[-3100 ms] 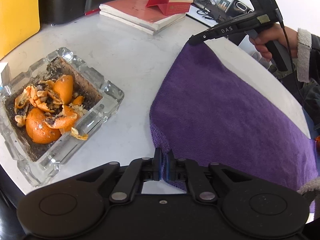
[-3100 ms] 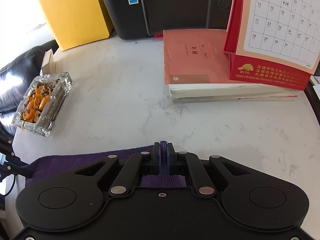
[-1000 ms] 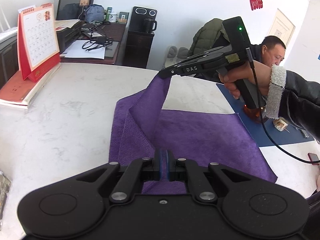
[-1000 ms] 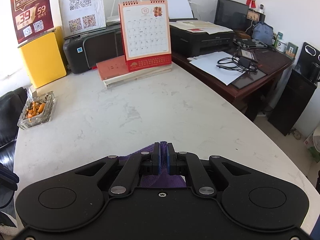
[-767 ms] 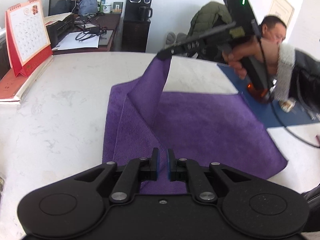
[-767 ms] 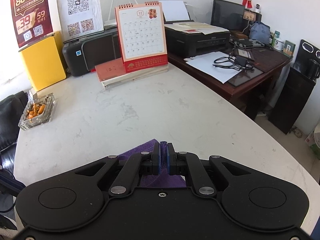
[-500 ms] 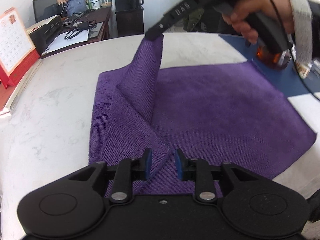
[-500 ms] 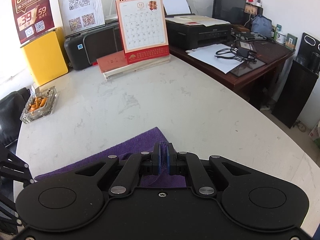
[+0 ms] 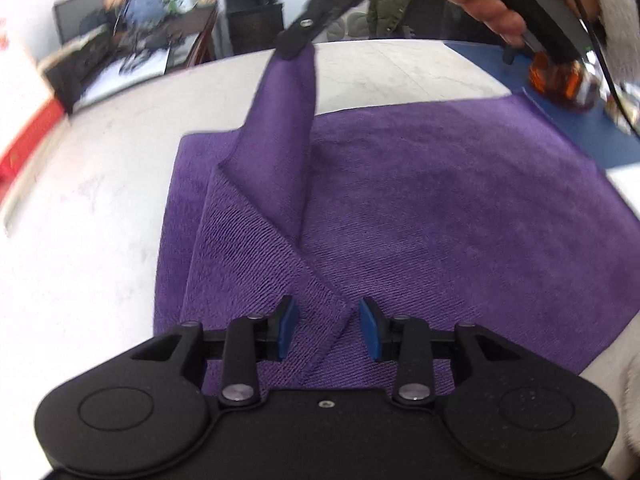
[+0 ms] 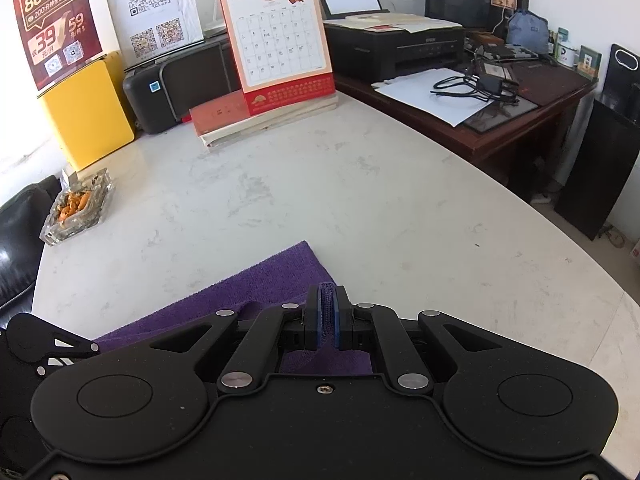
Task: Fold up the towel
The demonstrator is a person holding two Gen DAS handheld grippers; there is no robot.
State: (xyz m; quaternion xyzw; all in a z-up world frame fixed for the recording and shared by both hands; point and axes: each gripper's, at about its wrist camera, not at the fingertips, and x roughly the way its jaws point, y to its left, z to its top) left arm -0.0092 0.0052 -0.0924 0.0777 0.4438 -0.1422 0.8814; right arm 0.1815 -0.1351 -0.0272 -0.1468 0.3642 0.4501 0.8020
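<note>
A purple towel (image 9: pixel 440 208) lies on the white marble table (image 9: pixel 80 220), its left edge folded over onto itself. My left gripper (image 9: pixel 328 330) is open, its blue pads either side of the near folded corner, which lies flat. My right gripper (image 9: pixel 298 46), held by a hand (image 9: pixel 484 4), is shut on the far corner and holds it raised off the table. In the right wrist view the right gripper (image 10: pixel 329 322) pinches purple cloth between its pads, and the towel (image 10: pixel 248 292) spreads below.
An amber glass object (image 9: pixel 560 84) stands on a blue mat (image 9: pixel 592 136) at the far right. In the right wrist view, a glass ashtray (image 10: pixel 76 208) with orange peel, a desk calendar (image 10: pixel 280 48) on books, and a wooden desk (image 10: pixel 520 96).
My left gripper has opened and let the near corner drop onto the towel. The right gripper has carried its corner across over the towel and still holds it up.
</note>
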